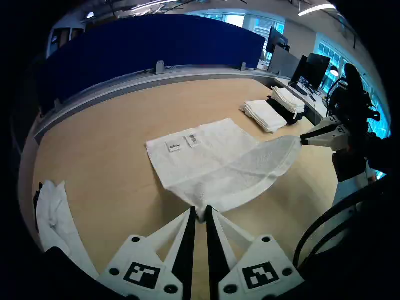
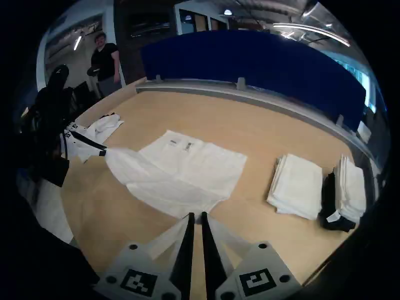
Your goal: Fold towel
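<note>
While our left gripper [image 1: 200,212] and right gripper [image 2: 194,217] each pinch a towel [image 1: 215,160] corner (bench [image 1: 100,165] middle), one edge hangs raised. We cannot read its labels [image 1: 182,141].

the towel [image 1: 210,150] is white, thin and rectangular, with two small labels [image 1: 182,141] near its far edge, and it lies partly spread out on the light wooden table [image 1: 110,165]. its far part rests flat on the wood, while the near edge is lifted off the surface and sags in a curve between two raised corners. one corner is pinched between the fingers of the left gripper [image 1: 200,212], the other between those of the right gripper [image 1: 304,142].
</note>
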